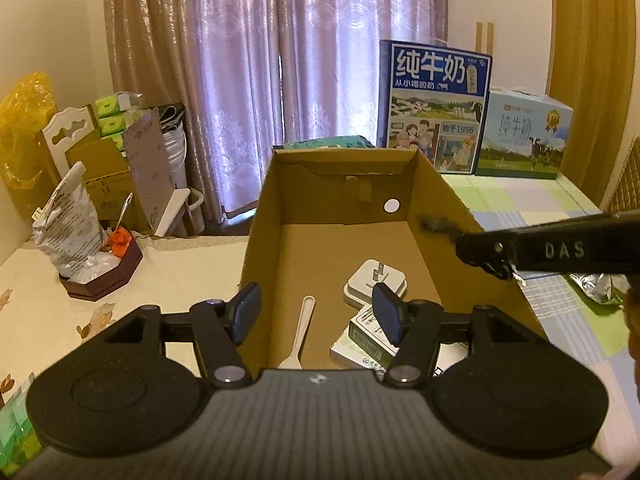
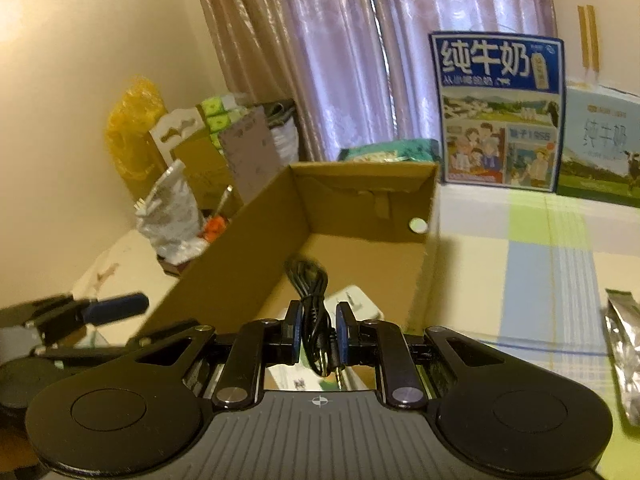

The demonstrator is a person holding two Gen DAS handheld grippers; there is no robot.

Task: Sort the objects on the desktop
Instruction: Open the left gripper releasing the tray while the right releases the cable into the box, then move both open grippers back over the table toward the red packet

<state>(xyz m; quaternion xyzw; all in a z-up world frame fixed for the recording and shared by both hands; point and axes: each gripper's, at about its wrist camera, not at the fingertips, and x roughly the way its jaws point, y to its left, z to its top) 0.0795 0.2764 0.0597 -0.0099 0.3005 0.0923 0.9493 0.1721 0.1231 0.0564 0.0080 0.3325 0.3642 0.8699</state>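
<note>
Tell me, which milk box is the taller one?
The dark blue milk box is taller; the pale blue milk box to its right is shorter.

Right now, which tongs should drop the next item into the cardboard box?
Right. The right tongs are shut on the black cable over the cardboard box; the left tongs are open and empty.

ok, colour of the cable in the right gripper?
Black cable, with metal jack plugs at its ends. Right wrist view shows it best.
</note>
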